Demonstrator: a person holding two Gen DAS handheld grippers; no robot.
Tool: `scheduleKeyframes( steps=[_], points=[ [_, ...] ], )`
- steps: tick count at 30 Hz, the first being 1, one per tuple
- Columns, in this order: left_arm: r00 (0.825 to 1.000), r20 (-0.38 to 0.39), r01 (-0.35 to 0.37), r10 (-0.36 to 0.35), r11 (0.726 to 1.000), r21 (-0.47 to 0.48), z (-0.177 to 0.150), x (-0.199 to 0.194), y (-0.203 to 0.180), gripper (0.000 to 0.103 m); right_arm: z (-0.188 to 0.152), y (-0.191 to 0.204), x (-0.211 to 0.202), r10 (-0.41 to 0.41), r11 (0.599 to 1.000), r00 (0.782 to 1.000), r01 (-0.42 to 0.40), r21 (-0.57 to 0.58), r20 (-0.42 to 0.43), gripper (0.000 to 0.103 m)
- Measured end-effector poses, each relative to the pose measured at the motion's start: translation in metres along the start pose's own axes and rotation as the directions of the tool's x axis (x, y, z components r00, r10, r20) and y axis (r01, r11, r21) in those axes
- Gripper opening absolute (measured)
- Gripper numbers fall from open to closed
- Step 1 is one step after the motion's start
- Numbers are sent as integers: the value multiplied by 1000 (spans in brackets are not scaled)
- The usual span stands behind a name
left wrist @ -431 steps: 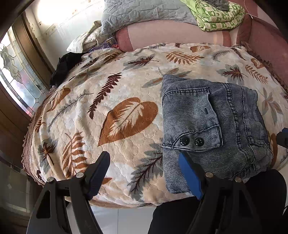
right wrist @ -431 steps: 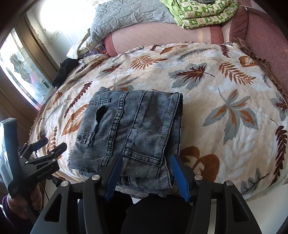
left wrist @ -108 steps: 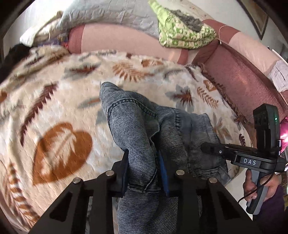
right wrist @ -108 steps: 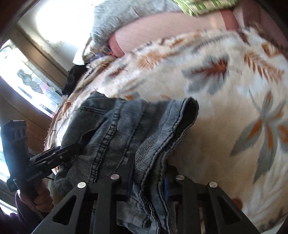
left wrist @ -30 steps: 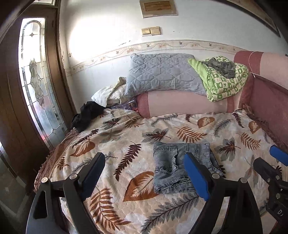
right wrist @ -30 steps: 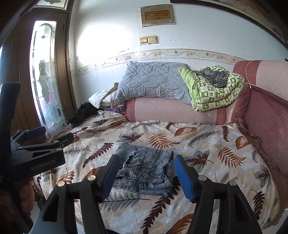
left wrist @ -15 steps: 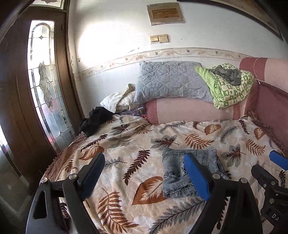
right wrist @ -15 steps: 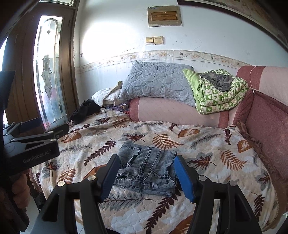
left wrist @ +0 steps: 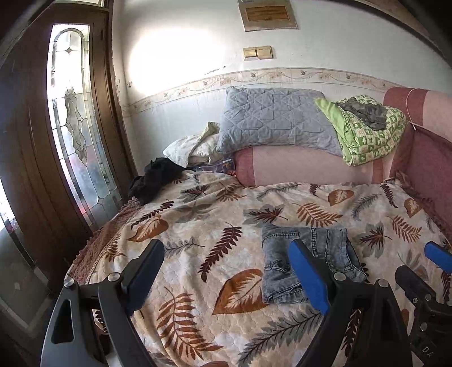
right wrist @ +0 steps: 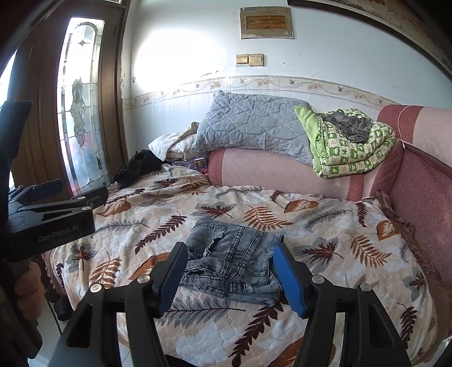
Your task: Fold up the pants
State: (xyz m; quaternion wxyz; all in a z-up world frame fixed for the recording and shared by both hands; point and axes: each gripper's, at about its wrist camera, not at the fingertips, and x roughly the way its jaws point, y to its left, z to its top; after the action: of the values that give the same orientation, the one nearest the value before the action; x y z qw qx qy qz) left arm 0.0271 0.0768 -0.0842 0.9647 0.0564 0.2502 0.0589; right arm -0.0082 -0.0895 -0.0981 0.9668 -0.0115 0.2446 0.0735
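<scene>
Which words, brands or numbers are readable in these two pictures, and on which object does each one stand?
"GenRobot.AI": on the black body of the left gripper, seen from the right wrist view.
"DA": on the right gripper, cut off by the picture's edge, seen from the left wrist view.
Wall plaque: its text is too blurred to read.

- Daylight enters through the frosted leaded-glass door panel [left wrist: 75, 135] at left.
- A blown-out glare patch whitens the white plaster wall [right wrist: 180, 53].
- Both fisheye views bend strongly and darken at the corners; focus stays sharp.
</scene>
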Motion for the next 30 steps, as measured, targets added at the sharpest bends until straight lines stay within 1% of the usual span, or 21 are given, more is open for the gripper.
scheduleKeyframes(
  steps=[10, 20, 30],
  points=[
    [1000, -15, 18, -17, 1000, 11, -1, 4, -1, 90, -3, 0, 6, 11, 1000, 1000, -11, -1, -19, 67],
    [997, -30, 64, -64, 998, 7, -1, 5, -2, 90, -5, -2, 12, 13, 1000, 999, -13, 1, -31, 67],
    [997, -25, 80, -79, 997, 11, -2, 3, -2, 90, -6, -2, 12, 12, 1000, 999, -12, 0, -32, 67]
  ],
)
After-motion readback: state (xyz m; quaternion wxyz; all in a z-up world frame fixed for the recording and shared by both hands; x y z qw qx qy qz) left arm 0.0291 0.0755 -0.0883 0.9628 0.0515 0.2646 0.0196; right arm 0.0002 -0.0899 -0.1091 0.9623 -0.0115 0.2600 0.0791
